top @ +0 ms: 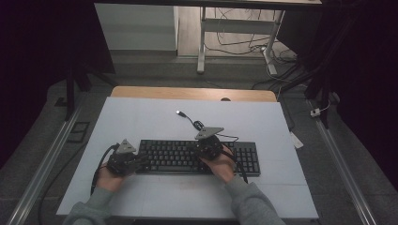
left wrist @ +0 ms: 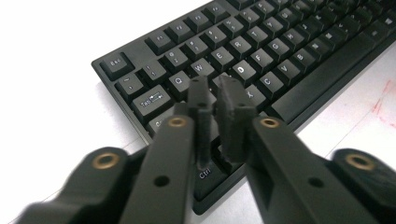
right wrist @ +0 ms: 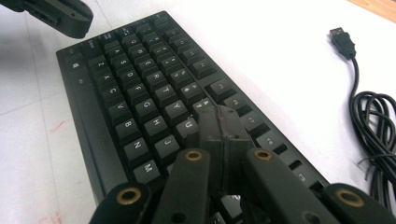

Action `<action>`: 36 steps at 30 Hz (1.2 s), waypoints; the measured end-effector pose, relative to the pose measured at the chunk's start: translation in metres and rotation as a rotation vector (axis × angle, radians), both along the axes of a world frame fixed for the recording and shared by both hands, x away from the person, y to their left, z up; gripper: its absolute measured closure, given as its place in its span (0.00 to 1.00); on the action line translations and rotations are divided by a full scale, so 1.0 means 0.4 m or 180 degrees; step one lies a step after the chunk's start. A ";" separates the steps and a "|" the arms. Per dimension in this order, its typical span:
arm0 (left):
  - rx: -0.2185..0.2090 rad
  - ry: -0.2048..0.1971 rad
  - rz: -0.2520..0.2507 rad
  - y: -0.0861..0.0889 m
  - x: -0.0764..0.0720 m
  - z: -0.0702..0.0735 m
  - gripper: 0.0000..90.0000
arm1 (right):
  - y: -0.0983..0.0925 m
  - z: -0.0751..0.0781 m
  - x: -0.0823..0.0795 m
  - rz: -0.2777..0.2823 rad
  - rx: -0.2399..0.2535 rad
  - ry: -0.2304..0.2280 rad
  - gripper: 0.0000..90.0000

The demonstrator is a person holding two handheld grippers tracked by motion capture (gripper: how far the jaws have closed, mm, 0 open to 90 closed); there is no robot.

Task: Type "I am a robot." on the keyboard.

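i have both tongs down on the black keyboard (top: pixel 197 157), which lies flat on the white table cover (top: pixel 141 117) right under my tips. my left gripper (left wrist: pixel 214 86) sits over the keyboard's left end, its tips above the keys just beyond the ctrl key (left wrist: pixel 205 173) and tab key (left wrist: pixel 150 99); a narrow slit shows between the jaws and nothing is caught in it, so it is barely open. my right gripper (right wrist: pixel 219 116) sits over the middle of the key field, its jaws pressed flat together with nothing between them, tips down near the u key (right wrist: pixel 187 125). from the right gripper view the left gripper's body shows dark at the far end of the keyboard, well apart from my right tips. beyond my right gripper the keyboard's cable (right wrist: pixel 376 135) lies in a loose coil on the cover, and its usb plug (right wrist: pixel 341 39) rests unplugged farther out. past the cover's far edge runs a wooden table edge (top: pixel 187 92). nothing stands between either tong and the keys.
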State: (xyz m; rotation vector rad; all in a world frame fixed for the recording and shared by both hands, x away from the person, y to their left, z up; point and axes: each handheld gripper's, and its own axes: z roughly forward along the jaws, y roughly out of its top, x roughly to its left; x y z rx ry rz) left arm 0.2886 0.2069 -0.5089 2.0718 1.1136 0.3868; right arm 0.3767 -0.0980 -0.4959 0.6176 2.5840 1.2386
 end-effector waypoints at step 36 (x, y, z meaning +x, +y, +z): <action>-0.0080 -0.0003 -0.0048 -0.004 0.003 0.031 0.41 | -0.089 0.006 -0.029 -0.0016 0.0068 0.0046 0.58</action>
